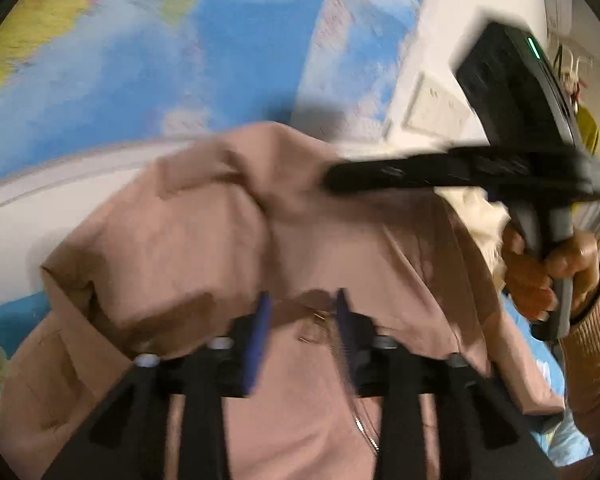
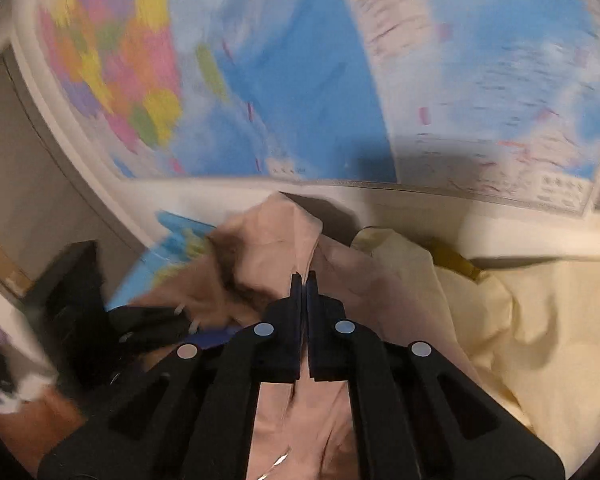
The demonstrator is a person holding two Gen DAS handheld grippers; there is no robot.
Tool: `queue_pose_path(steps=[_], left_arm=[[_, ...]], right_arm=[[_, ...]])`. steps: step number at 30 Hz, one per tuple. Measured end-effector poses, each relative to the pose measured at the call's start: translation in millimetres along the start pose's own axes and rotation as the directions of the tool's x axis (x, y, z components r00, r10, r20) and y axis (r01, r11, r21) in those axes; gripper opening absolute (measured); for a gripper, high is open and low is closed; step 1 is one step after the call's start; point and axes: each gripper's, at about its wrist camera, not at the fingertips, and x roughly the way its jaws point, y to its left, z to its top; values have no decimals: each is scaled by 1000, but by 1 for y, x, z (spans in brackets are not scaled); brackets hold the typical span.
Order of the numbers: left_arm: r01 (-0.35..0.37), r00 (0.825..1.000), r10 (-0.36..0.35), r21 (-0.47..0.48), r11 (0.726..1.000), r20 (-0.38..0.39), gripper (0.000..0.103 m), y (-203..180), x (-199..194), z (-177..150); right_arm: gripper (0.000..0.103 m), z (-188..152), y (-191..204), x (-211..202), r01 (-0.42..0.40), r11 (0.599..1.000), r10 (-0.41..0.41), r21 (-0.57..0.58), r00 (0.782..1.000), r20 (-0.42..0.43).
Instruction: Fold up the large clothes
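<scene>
A dusty-pink garment (image 1: 204,240) lies bunched on the surface, with a zipper running toward the bottom of the left wrist view. My left gripper (image 1: 302,316) hovers over its middle. Its blue pads stand apart, with a low fold of the cloth between them that they do not press. My right gripper (image 2: 304,280) has its jaws together on a raised ridge of the pink garment (image 2: 268,240). In the left wrist view the right gripper (image 1: 330,178) reaches in from the right, held by a hand (image 1: 540,276). The cloth peaks just beside its tips.
A large world map (image 2: 300,80) covers the wall behind. A cream cloth (image 2: 520,340) lies crumpled to the right of the garment, with a yellow object (image 2: 456,260) behind it. A wall socket (image 1: 436,108) sits at the upper right. Map-printed sheet (image 1: 16,312) shows under the garment.
</scene>
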Motion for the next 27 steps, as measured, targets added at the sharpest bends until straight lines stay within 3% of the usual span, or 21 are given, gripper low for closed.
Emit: queue_pose_path(steps=[5, 7, 9, 10, 11, 14, 15, 16, 19, 21, 25, 26, 27], left_arm=[[107, 993, -108, -12, 994, -39, 51, 2, 16, 8], [135, 987, -134, 4, 991, -84, 52, -8, 33, 8], [95, 992, -94, 16, 995, -90, 46, -15, 46, 10], [95, 992, -95, 8, 995, -78, 35, -16, 46, 9], [108, 992, -109, -13, 994, -64, 25, -14, 45, 8], [112, 994, -113, -40, 993, -12, 22, -12, 32, 3], [100, 995, -100, -33, 994, -3, 21, -15, 27, -1], [84, 996, -84, -21, 996, 11, 21, -18, 21, -4], [17, 999, -18, 24, 1000, 36, 21, -28, 9, -11], [-36, 997, 32, 68, 997, 65, 21, -42, 7, -15], [-76, 991, 61, 128, 989, 117, 21, -65, 1, -23], [-83, 990, 66, 138, 987, 125, 21, -69, 0, -25], [-86, 989, 67, 147, 985, 128, 21, -72, 3, -25]], right_arm=[[2, -11, -21, -23, -75, 995, 75, 58, 997, 5], [2, -11, -27, -21, -56, 996, 57, 72, 998, -9], [3, -9, -27, -16, -28, 997, 31, 66, 999, -34], [7, -7, -26, -15, 20, 998, -18, 57, 999, -40], [18, -4, -22, -16, 86, 996, -85, 31, 996, -37], [58, 6, -1, -21, 186, 980, -186, -63, 982, 17], [68, 12, 12, -21, 210, 971, -207, -116, 978, 35], [70, 16, 21, -20, 209, 967, -205, -148, 978, 43], [70, 27, 45, -2, 176, 962, -178, -210, 984, 10], [70, 31, 59, 16, 207, 945, -214, -254, 977, -1], [69, 30, 65, 49, 271, 893, -308, -360, 950, -48], [66, 30, 64, 56, 288, 878, -334, -381, 941, -58], [37, 30, 61, 64, 322, 859, -377, -399, 924, -66]])
